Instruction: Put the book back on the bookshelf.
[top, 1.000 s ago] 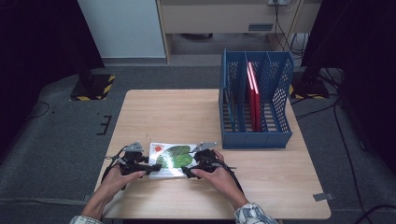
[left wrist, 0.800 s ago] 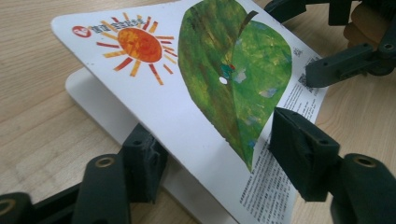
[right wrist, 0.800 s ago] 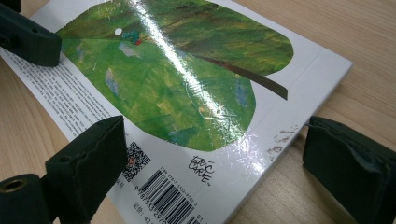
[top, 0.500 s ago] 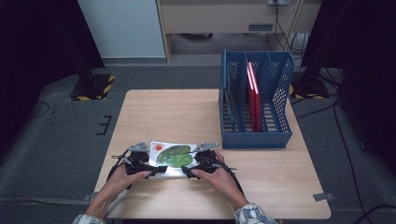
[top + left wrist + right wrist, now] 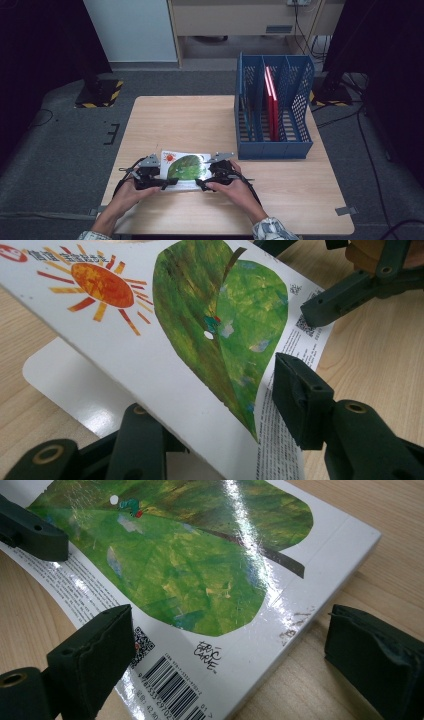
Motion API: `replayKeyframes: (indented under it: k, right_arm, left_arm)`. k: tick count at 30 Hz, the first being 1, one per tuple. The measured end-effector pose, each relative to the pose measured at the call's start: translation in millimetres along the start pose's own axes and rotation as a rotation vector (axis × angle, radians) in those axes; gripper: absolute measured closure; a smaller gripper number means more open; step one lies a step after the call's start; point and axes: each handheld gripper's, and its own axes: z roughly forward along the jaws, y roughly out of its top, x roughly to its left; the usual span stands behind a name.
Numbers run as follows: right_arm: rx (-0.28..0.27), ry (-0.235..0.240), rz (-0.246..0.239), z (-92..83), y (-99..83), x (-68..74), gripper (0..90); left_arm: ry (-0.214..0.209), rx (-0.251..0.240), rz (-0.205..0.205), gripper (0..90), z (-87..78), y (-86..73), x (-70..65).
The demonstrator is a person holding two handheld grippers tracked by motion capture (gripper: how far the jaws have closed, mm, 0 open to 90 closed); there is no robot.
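The picture book (image 5: 184, 170) lies at the near edge of the bench (image 5: 165, 120), its back cover lifted; the left hand-held gripper (image 5: 220, 435) has just been closing and now pinches that cover's edge. The right hand-held gripper (image 5: 227, 650) stands spread across the book's corner, not pressing it. I judge it best to clamp the right one before lifting, keeping both level so the cover doesn't bend, then carry it toward the blue file rack (image 5: 272, 112).
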Motion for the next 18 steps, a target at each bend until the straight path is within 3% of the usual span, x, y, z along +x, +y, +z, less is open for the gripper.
replayKeyframes:
  k: [11, 18]
  right_arm:
    - [0.002, 0.023, 0.020, 3.8, 6.5, -8.6, 5.4]
    - [0.009, 0.036, 0.033, 5.4, 10.5, -14.3, 5.1]
  left_arm:
    - [0.016, -0.011, 0.088, 52.3, -2.3, 1.9, -5.0]
    - [0.017, -0.029, 0.121, 52.3, -3.3, 1.5, -5.7]
